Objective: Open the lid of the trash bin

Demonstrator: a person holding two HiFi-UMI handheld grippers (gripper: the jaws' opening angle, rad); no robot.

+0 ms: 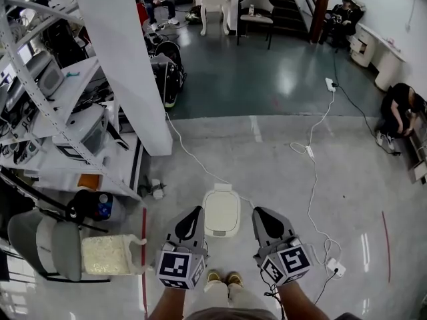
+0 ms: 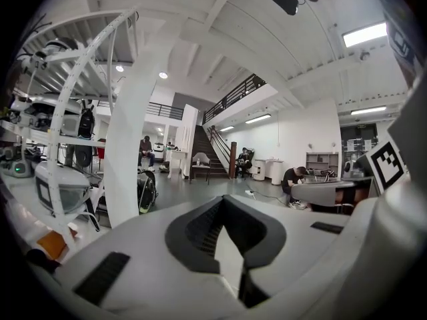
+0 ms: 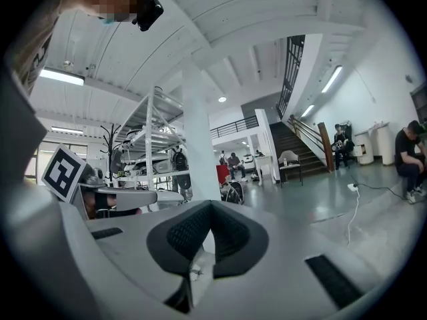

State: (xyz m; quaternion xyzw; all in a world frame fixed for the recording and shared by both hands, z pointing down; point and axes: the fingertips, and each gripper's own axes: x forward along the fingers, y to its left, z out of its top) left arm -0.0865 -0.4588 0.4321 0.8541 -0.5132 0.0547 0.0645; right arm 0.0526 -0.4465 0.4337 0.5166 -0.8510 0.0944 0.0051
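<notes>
The bin [image 1: 222, 189] is small and white. It stands up straight on the grey floor, near and in the middle of the scene. We look down on its top. The lid [image 1: 221, 213] is shut and lies flat. It is a cream-white shape with round corners, longer from near to far than from left to right.

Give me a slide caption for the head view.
Looking down: left gripper and right gripper, both shut and empty, held either side of the closed white trash bin below.

Bright ceiling strip lights [image 2: 365, 35], glossy floor [image 1: 280, 79] glare, fisheye edges.
</notes>
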